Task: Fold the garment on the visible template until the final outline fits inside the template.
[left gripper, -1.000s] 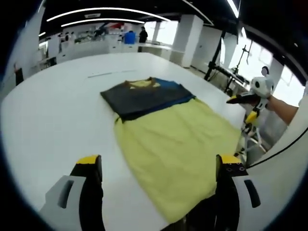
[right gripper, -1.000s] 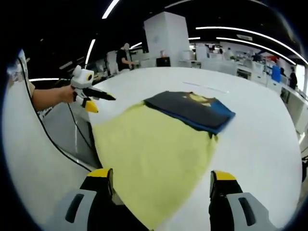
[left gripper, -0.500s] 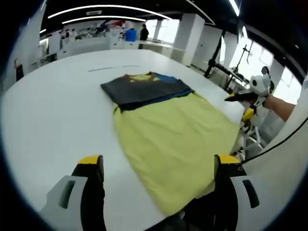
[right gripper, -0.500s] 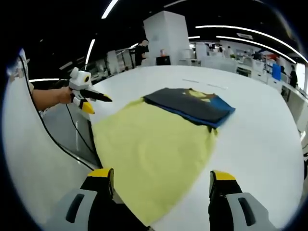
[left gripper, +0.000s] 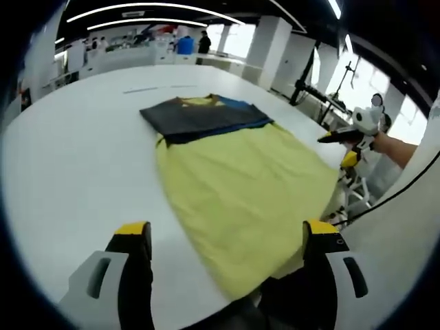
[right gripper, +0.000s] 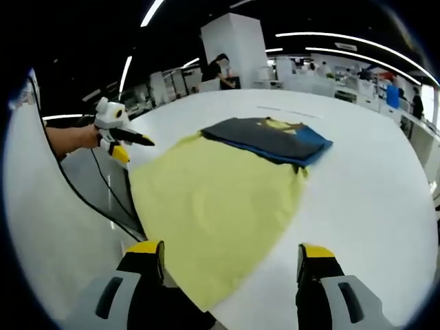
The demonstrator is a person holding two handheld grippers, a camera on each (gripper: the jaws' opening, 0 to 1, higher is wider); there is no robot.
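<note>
Garment [left gripper: 240, 185] fabric is being shown spread flat on the white table [left gripper: 75, 158], its yellow body running toward the near edge and its dark grey and blue upper part [left gripper: 199, 115] lying folded at the far end. No template outline can be made out on the table surface. The left gripper [left gripper: 223, 237] is being held above the near hem with its jaws spread wide and nothing between them; the right gripper [right gripper: 230, 253] is likewise being held released over the near hem of the garment [right gripper: 213, 206]. In the left gripper view the right gripper [left gripper: 347, 136] is also being seen at the right, off the table. The near hem is lying at the table edge, so a careless pinch could be dragging the fabric off or be catching one layer only.
</note>
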